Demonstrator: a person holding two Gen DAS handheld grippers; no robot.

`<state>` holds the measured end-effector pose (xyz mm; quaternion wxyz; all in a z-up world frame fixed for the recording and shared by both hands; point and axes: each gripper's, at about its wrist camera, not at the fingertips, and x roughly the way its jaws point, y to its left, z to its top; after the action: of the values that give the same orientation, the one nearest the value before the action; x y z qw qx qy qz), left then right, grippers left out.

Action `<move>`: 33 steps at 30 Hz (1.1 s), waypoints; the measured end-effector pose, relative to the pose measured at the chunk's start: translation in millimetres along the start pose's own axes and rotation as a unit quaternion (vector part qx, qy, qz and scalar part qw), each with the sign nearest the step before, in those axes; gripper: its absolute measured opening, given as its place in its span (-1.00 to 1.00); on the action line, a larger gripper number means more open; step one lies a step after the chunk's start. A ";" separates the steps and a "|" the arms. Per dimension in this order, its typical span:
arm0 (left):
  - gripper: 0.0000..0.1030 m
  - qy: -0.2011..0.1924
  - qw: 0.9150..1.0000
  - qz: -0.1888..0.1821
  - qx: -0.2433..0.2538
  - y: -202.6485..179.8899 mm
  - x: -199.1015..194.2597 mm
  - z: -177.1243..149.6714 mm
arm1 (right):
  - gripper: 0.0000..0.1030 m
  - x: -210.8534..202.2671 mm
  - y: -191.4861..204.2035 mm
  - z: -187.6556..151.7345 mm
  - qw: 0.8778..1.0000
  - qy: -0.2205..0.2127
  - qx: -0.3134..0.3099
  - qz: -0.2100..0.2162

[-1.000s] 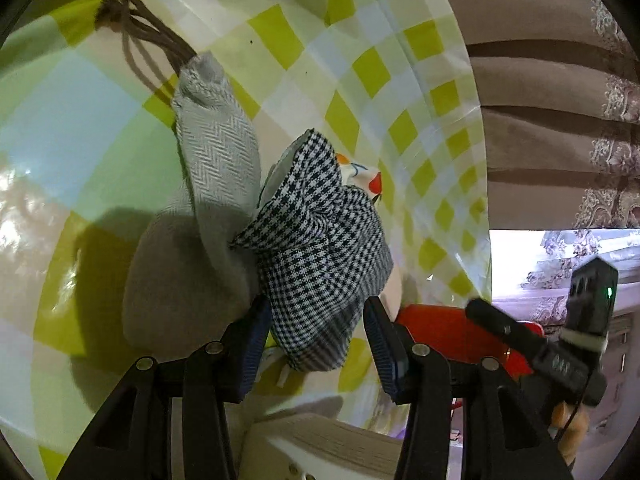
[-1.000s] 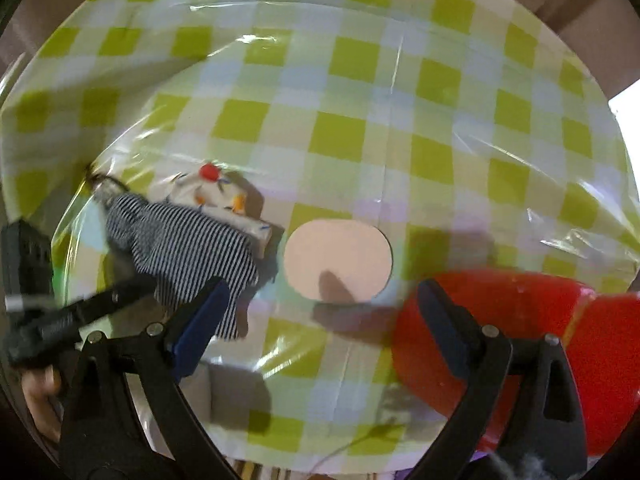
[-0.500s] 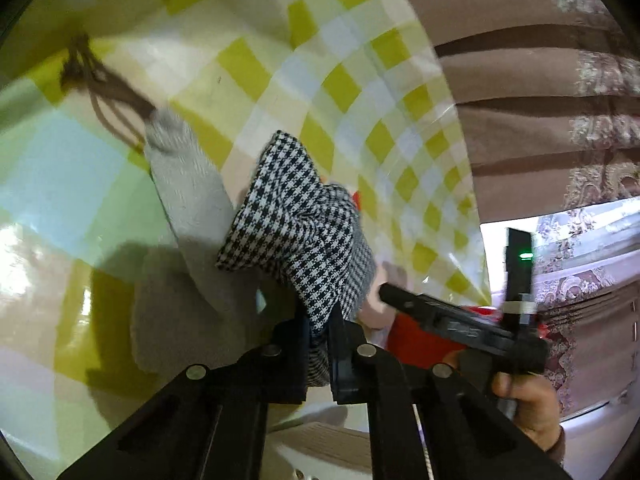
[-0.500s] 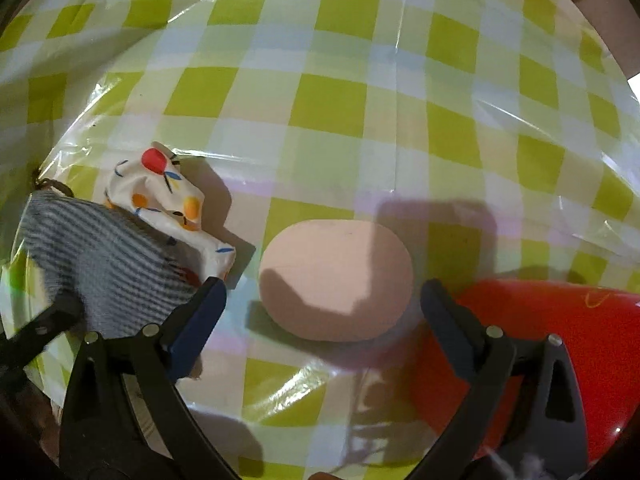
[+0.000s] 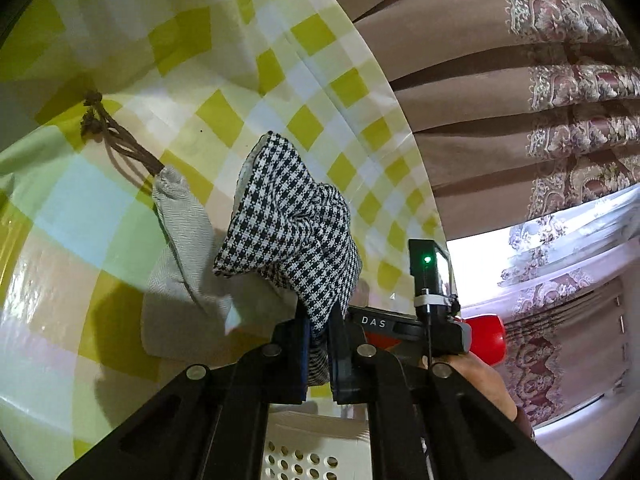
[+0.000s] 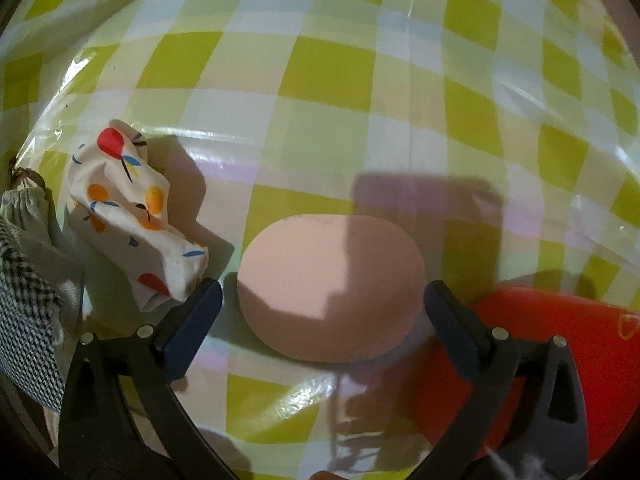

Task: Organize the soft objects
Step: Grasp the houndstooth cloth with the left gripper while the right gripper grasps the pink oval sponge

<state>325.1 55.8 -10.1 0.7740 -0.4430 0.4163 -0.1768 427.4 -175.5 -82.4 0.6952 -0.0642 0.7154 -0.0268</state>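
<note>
My left gripper (image 5: 319,340) is shut on the lower edge of a black-and-white houndstooth pouch (image 5: 292,232), which hangs lifted off the checked tablecloth (image 5: 120,208). A grey herringbone drawstring bag (image 5: 180,216) lies under it, its brown cord (image 5: 112,132) trailing away. In the right wrist view my right gripper (image 6: 322,308) points straight down and stands open, its fingers either side of a pink oval sponge (image 6: 330,284) without touching it. A white pouch with coloured dots (image 6: 132,216) lies left of the sponge. The houndstooth pouch (image 6: 28,320) shows at the left edge.
A red plastic container (image 6: 560,352) sits on the tablecloth (image 6: 320,80) right of the sponge, close to my right finger. A white perforated basket (image 5: 312,452) is below my left gripper. Brown patterned curtains (image 5: 520,100) hang beyond the table edge. A hand (image 5: 480,384) holds the right gripper.
My left gripper closed on the houndstooth pouch and lifted it off the grey bag. My right gripper came down toward the pink sponge, which now sits between its open fingers.
</note>
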 end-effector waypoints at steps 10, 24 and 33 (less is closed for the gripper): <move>-0.86 -0.025 1.000 -0.001 -0.010 6.8 -17.8 0.1 | 0.95 11.0 -13.3 14.8 1.000 0.002 -0.010 0.020; -0.86 -0.055 0.998 -0.002 0.004 0.3 -38.6 -6.4 | 0.59 -11.0 -8.8 1.5 0.998 -0.045 -0.037 0.026; -0.85 -0.048 0.999 -0.005 0.000 4.6 -32.0 -3.4 | 0.99 4.4 -21.0 18.3 1.000 -0.008 -0.020 0.005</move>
<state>303.0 77.1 0.8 0.7921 -0.4530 0.3768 -0.1592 446.7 -195.9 -84.7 0.6999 -0.0750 0.7103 -0.0087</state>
